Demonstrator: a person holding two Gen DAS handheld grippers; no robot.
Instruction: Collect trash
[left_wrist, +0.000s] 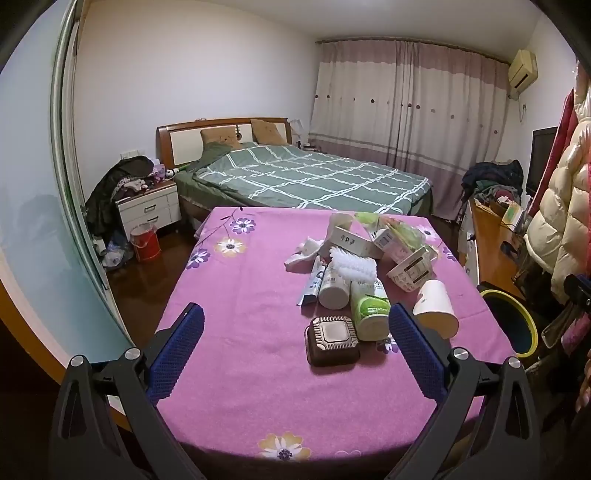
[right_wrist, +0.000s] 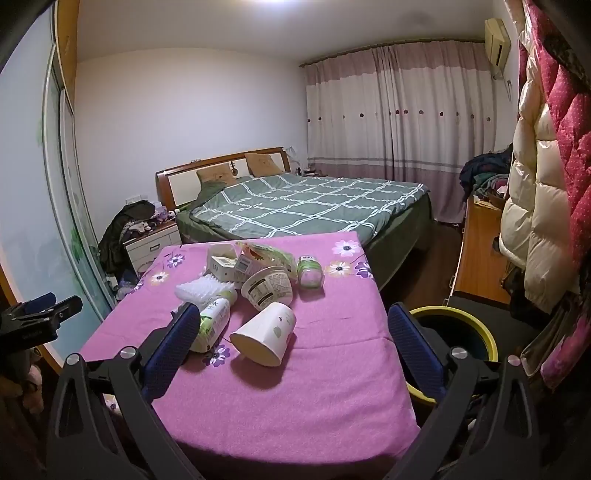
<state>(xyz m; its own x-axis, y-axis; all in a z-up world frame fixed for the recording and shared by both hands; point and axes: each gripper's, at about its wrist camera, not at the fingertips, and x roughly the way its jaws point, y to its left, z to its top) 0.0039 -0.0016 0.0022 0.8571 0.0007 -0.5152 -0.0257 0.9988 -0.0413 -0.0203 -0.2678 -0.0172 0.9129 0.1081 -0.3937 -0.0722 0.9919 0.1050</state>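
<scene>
A heap of trash lies on the pink flowered tablecloth (left_wrist: 240, 295): a brown square tray (left_wrist: 332, 341), a green-labelled bottle (left_wrist: 369, 310), a white paper cup (left_wrist: 436, 308) on its side, a white bubbly packing piece (left_wrist: 352, 266), a printed tub (left_wrist: 412, 271) and small cartons (left_wrist: 351, 240). My left gripper (left_wrist: 295, 350) hovers open over the table's near part, the brown tray between its fingers but untouched. My right gripper (right_wrist: 295, 347) is open too, with the paper cup (right_wrist: 266, 328) lying between its fingers, apart from them. A yellow-rimmed bin (right_wrist: 458, 332) stands right of the table.
Beyond the table is a bed (left_wrist: 306, 177) with a green checked cover, a white nightstand (left_wrist: 147, 206) piled with clothes, and a red bucket (left_wrist: 144, 242) on the floor. Coats (right_wrist: 543, 184) hang at the right beside a wooden desk (right_wrist: 476, 258). A sliding wardrobe door (left_wrist: 44, 203) runs along the left.
</scene>
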